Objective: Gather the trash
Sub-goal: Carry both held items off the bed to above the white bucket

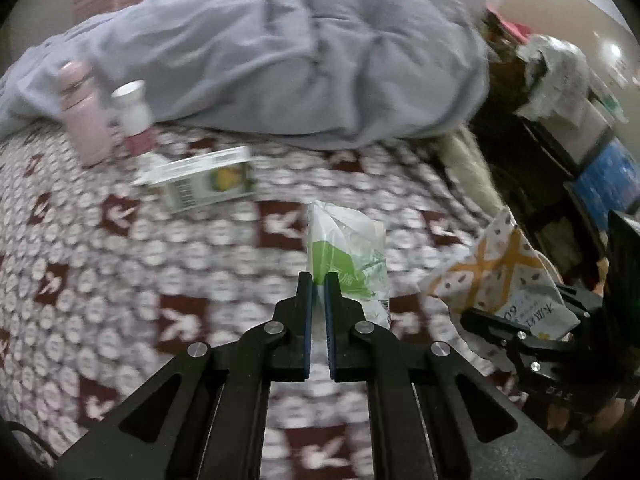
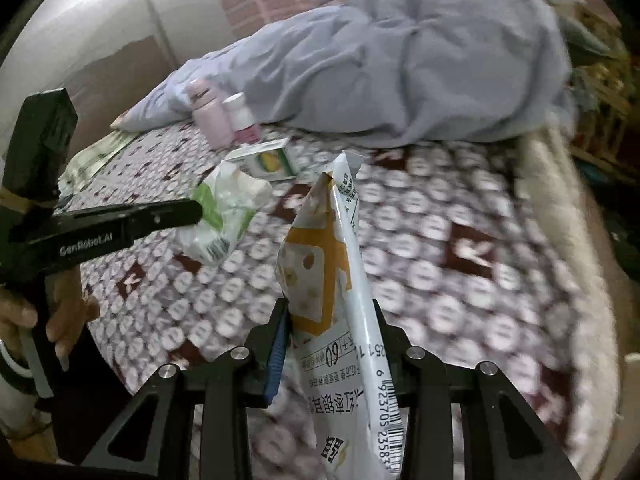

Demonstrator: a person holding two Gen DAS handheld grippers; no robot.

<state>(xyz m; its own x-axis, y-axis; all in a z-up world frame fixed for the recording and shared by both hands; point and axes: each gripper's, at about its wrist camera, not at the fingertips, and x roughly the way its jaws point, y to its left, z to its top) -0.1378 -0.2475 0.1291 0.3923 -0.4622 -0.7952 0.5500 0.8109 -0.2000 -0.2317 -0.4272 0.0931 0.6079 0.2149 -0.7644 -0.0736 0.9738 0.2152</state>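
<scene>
Left tongs (image 1: pixel 319 280) pinching green-white wrapper (image 1: pixel 348 256) — right tongs (image 2: pixel 328 316) clamping upright orange snack bag (image 2: pixel 320 264), above patterned bedspread (image 1: pixel 120 280)

**Black linkage grippers with blue finger pads**

The left gripper (image 1: pixel 318 280) is matte black, built from flat linkage bars with triangular cut-outs and joined by round silver screws. Its two narrow fingers carry dark blue pads (image 1: pixel 308 320) on their inner faces. The right gripper (image 2: pixel 330 320) has the same black bars, silver screw heads and a blue pad on its left finger. Seen from the right wrist camera, the left gripper's side bears white "GenRobot.AI" lettering. The left hand (image 2: pixel 60 320) shows bare skin, with a light cuff at the wrist.
</scene>
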